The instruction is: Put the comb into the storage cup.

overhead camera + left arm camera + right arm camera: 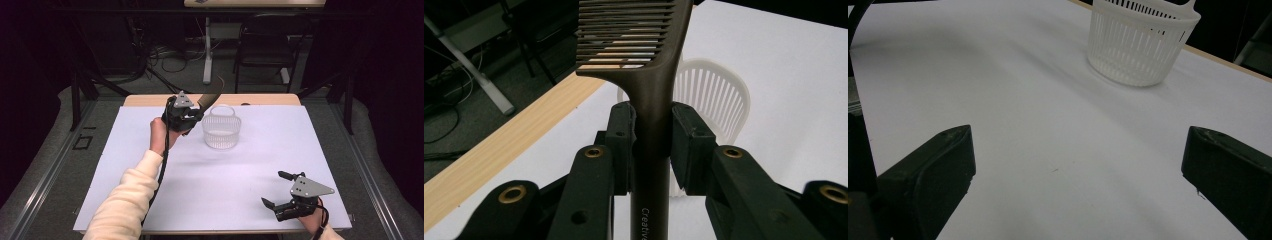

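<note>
Left claw point(651, 145) clamped on brown comb point(644, 65) beside white basket point(221, 127), right claw point(281, 189) apart, idle; next, probably lower comb into basket.

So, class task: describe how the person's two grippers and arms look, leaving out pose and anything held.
Both the left gripper and the right gripper are black, each topped by a grey three-cornered plate with small holes. Their fingers are black blocks on arms with brass-ringed holes. A black cable trails from the left one. The left arm wears a cream knitted sleeve.
</note>
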Motion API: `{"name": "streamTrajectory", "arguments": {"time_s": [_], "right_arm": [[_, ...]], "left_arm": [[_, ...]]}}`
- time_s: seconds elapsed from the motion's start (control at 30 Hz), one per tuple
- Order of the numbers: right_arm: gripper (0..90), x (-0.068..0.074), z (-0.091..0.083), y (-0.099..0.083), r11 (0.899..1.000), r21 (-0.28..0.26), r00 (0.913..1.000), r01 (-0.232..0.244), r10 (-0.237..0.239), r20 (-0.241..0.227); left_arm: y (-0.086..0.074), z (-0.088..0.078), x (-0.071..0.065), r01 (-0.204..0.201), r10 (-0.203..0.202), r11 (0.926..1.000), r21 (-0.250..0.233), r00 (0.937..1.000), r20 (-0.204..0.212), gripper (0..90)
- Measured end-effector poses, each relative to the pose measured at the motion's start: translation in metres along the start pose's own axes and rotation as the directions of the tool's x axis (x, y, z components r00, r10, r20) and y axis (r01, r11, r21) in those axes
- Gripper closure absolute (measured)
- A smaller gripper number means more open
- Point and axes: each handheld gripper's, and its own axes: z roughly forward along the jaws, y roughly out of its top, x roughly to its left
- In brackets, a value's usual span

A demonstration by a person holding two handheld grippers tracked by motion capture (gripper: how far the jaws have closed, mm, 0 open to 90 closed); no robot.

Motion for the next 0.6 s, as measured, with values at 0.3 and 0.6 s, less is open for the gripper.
{"name": "streamTrajectory", "arguments": {"time_s": [0.3,0.6], "right_arm": [[0.4,0.0004,0.0000,0.0002,1.000,0.001,1.0000,0.002,-0.002,0.001],[0.4,-0.0002,0.0008,0.0002,1.000,0.002,1.0000,0.003,-0.003,-0.004]], "left_arm": [[0.0047,0.0021,-0.0001,-0.002,0.002,0.9999,-0.015,1.0000,-0.010,72.0],[0.0098,0.0076,-0.0022,-0.007,0.007,0.9995,-0.032,0.9999,-0.008,72.0]]}}
